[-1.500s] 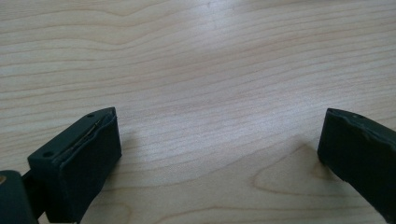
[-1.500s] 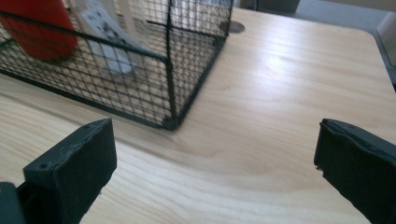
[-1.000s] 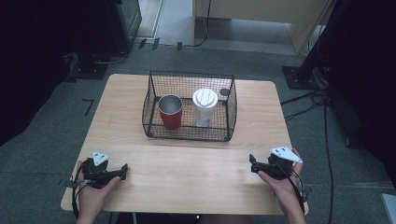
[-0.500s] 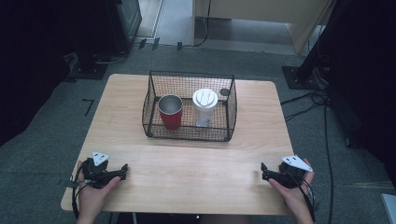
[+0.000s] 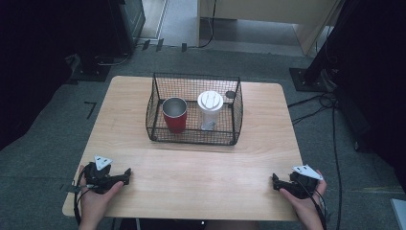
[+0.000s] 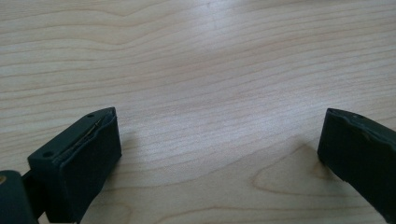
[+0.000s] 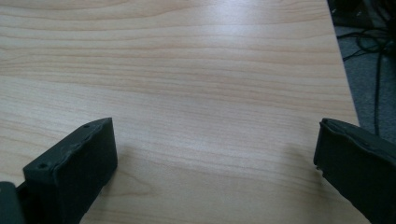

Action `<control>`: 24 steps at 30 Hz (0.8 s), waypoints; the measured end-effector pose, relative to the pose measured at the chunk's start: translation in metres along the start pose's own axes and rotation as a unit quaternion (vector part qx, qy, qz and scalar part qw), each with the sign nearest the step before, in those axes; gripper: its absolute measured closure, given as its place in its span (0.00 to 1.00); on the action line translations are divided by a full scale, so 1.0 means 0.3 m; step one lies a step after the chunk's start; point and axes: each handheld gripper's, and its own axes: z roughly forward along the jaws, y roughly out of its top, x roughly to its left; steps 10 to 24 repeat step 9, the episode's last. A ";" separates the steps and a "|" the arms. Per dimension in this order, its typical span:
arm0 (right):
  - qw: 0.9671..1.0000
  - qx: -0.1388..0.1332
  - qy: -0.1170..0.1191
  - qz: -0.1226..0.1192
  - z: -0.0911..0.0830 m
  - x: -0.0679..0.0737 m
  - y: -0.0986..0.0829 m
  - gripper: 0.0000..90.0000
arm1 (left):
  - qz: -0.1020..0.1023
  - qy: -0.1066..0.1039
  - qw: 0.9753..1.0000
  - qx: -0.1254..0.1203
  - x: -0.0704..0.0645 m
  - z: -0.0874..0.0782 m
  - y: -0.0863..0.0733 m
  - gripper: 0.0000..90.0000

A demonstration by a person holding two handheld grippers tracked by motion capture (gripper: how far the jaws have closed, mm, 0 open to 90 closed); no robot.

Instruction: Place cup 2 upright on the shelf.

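Note:
A black wire basket [image 5: 194,139] stands at the middle of the wooden table [image 5: 201,177]. Inside it, a red cup [image 5: 174,115] stands upright on the left and a white lidded cup [image 5: 209,110] on the right. My left gripper [image 5: 125,173] rests at the table's near left corner, held by a hand. In the left gripper view this gripper [image 6: 219,135] is open, with bare wood between its jaws. My right gripper [image 5: 276,180] lies at the near right corner, and in the right gripper view it [image 7: 215,140] is open over bare wood too.
A small dark round thing [image 5: 230,94] sits at the basket's back right corner. The table's right edge [image 7: 343,79] runs close beside my right gripper, with cables [image 5: 330,103] on the grey floor beyond. Dark furniture stands around the table.
My right gripper has slid back and to the right, toward the table's near right corner. The left gripper has stayed where it was.

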 end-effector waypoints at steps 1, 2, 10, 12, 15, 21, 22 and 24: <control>1.000 0.004 0.008 0.004 0.002 -0.004 0.001 0.00 | -0.004 0.004 1.000 0.000 -0.003 0.001 0.001 0.00; 1.000 0.006 0.014 0.006 0.003 -0.007 0.001 0.00 | -0.009 0.009 1.000 0.000 -0.007 0.003 0.003 0.00; 1.000 0.006 0.013 0.005 0.003 -0.007 0.001 0.00 | -0.014 0.012 1.000 -0.001 -0.012 0.004 0.004 0.00; 1.000 0.006 0.013 0.005 0.003 -0.007 0.001 0.00 | -0.014 0.012 1.000 -0.001 -0.012 0.004 0.004 0.00; 1.000 0.006 0.013 0.005 0.003 -0.007 0.001 0.00 | -0.014 0.012 1.000 -0.001 -0.012 0.004 0.004 0.00; 1.000 0.006 0.013 0.005 0.003 -0.007 0.001 0.00 | -0.014 0.012 1.000 -0.001 -0.012 0.004 0.004 0.00; 1.000 0.006 0.013 0.005 0.003 -0.007 0.001 0.00 | -0.014 0.012 1.000 -0.001 -0.012 0.004 0.004 0.00; 1.000 0.006 0.013 0.005 0.003 -0.007 0.001 0.00 | -0.014 0.012 1.000 -0.001 -0.012 0.004 0.004 0.00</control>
